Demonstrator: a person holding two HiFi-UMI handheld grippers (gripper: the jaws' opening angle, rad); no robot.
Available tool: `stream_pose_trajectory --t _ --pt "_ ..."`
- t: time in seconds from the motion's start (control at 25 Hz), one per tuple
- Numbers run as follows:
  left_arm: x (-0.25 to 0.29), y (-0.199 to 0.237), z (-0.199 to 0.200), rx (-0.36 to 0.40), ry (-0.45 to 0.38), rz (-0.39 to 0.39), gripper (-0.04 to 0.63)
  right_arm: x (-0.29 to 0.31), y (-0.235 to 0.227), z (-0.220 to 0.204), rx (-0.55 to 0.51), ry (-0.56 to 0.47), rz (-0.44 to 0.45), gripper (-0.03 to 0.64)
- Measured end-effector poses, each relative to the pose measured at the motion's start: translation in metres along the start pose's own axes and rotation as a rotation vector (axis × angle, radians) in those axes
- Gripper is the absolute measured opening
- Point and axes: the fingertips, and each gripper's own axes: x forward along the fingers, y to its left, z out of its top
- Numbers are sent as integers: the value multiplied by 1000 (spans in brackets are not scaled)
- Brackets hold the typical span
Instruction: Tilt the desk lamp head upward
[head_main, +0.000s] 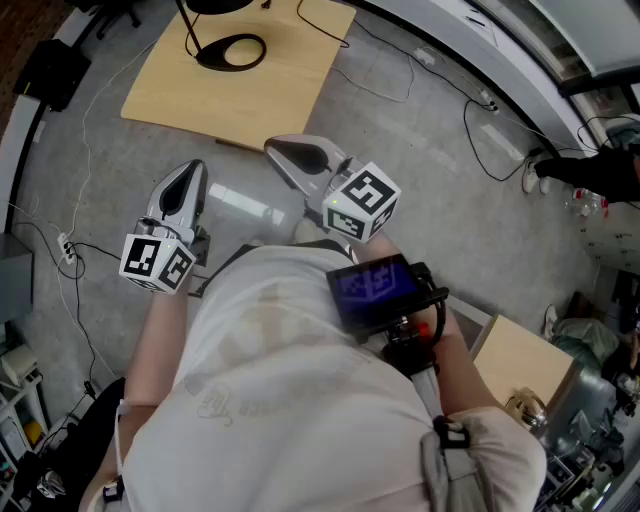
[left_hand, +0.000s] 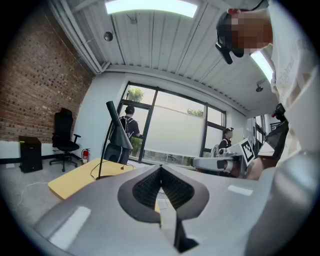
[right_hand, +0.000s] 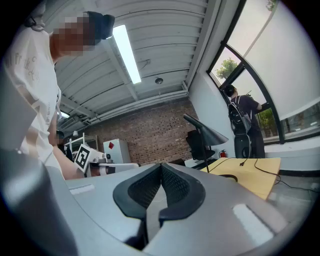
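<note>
**Desk lamp (head_main: 232, 50) untouched, grippers empty**

It stands on the counter (head_main: 280, 90), upper left of the frame, well apart from both. Fingers on the left gripper (left_hand: 160, 172) and right gripper (right_hand: 161, 170) are fully closed on nothing. Arriving closed, they could knock the head sideways or topple it.
</note>
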Motion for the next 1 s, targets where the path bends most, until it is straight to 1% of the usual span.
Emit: stream_pose_trajectory --t 0.12,0.2,0.28,0.36,0.52,0.72,1.0 --pt "-12 3 3 -8 -2 -2 2 1 8 1 -7 12 -26 16" --pt "-14 6 8 -7 -4 -8 2 5 7 8 1 2 -33 21" --pt "-12 7 13 -5 -8 -18 2 10 5 21 2 -18 -26 27" --pt "-13 8 15 -7 -12 -21 2 14 7 36 -19 -32 -10 30" --pt "-21 13 17 -12 -14 -9 2 21 20 55 -48 -57 23 32" --pt "-20 18 23 -3 -26 -9 2 25 24 57 -59 -49 30 33" --pt "-12 20 16 -6 -22 -10 2 24 14 51 -49 -43 18 32"
